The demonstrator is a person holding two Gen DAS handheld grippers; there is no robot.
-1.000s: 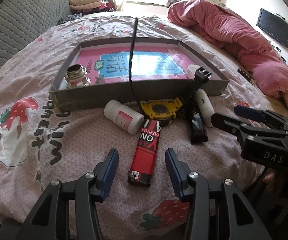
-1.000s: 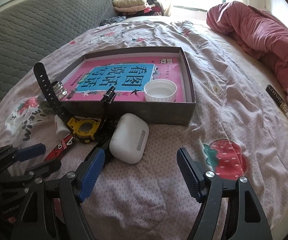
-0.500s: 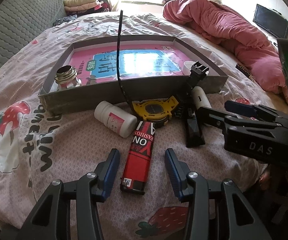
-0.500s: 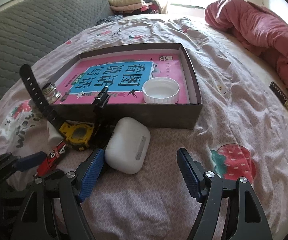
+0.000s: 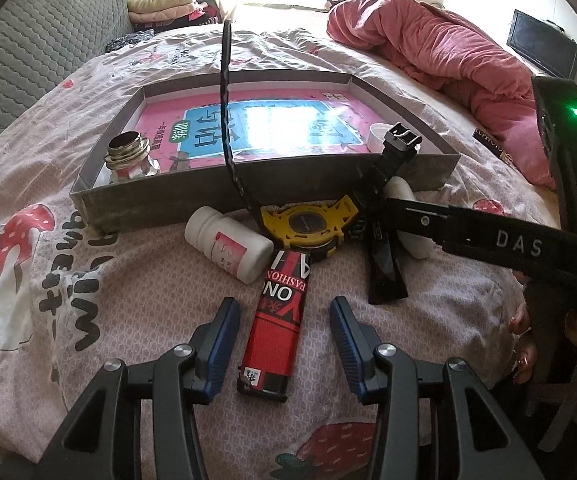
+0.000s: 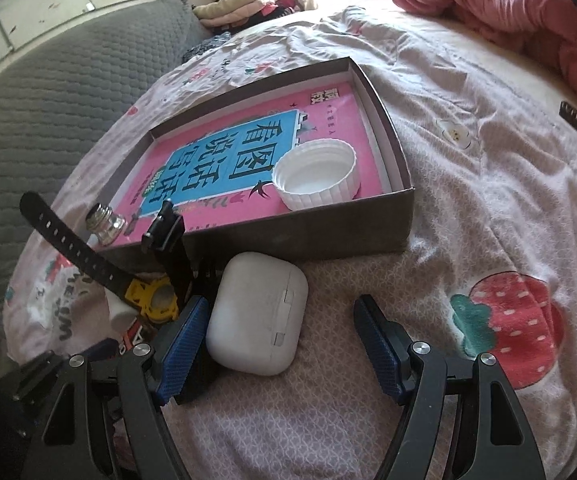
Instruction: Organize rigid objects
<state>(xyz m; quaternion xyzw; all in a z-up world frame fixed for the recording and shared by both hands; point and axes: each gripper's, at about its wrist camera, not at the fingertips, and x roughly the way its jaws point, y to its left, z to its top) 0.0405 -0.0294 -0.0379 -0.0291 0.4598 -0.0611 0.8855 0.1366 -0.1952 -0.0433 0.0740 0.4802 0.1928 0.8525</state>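
Observation:
On the bed sheet a red lighter (image 5: 280, 320) lies between the fingers of my left gripper (image 5: 284, 306), which is open and not touching it. Beyond it are a white pill bottle (image 5: 228, 242), a yellow watch (image 5: 308, 226) with its black strap standing up, and a black tube (image 5: 384, 272). A white earbud case (image 6: 260, 316) sits between the open fingers of my right gripper (image 6: 280, 308); the left pad is at its side and the right pad stands apart. The grey box (image 6: 308, 232) behind holds a pink book (image 6: 248, 152), a white cap (image 6: 316, 176) and a glass bottle (image 5: 128, 158).
A pink quilt (image 5: 448, 48) is heaped at the far right of the bed. A grey padded headboard (image 6: 48, 100) runs along the left. A small dark package (image 5: 492, 146) lies right of the box. A person's hand (image 5: 524, 344) holds the right gripper.
My right gripper has rolled and come forward and down, so the earbud case now lies between its fingers. The left gripper has barely moved, still straddling the lighter.

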